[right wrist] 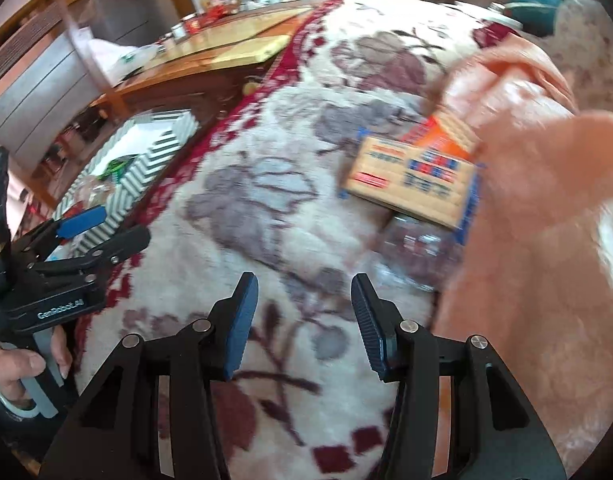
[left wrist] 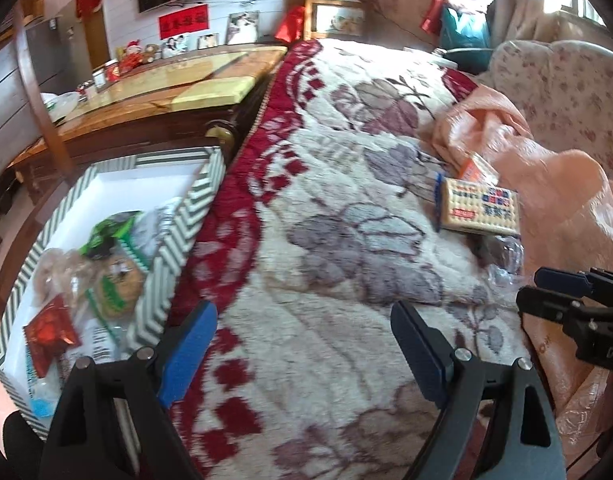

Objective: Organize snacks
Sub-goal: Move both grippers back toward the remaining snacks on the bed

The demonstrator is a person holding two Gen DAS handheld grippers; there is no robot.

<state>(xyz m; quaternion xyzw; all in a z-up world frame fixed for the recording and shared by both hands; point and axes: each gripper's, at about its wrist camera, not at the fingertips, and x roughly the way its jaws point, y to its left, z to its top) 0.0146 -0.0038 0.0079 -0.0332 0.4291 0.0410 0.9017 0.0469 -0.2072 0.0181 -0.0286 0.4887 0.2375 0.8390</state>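
Both grippers (left wrist: 304,344) (right wrist: 304,326) hover empty over open blanket (left wrist: 326,208), seemingly unobstructed.

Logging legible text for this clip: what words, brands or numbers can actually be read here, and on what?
"GenRobot.AI": on the left gripper body, right wrist view.
"DA": cut-off letters on the right gripper body, left wrist view.
Cracker packet: printed blue and red characters, too blurred to read.
Red wall banner: characters too small to read.
Snacks in the striped box: labels unreadable.

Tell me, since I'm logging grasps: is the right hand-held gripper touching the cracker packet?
Apart. The right wrist view shows the right hand-held gripper open over bare blanket, the cracker packet well beyond its fingertips.
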